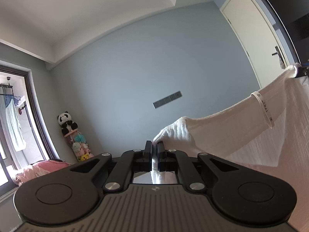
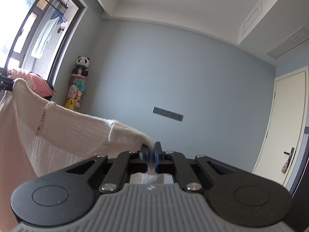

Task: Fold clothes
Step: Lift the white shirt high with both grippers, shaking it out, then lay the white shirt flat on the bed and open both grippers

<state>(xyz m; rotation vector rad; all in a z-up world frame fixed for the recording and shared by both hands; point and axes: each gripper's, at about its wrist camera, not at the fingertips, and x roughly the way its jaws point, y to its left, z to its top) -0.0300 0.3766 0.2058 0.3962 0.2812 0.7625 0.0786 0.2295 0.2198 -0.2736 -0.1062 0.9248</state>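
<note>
Here, going left to right, there is one window (image 1: 17, 116), one pink pillow (image 1: 42, 169) below it, and one toy panda (image 1: 66, 122) on top of one stack of soft toys (image 1: 81, 148) in the corner. One grey strip (image 1: 167, 99) is on the blue wall (image 1: 154, 67). One white door (image 1: 256, 38) is at the right. One white cloth (image 1: 241, 135) hangs in the air between the two grippers, with one loop tag (image 1: 264, 108) on its top edge. The left gripper (image 1: 154, 148) has its fingers closed on one corner. The right gripper (image 2: 151, 150) has its fingers closed on the other corner.
</note>
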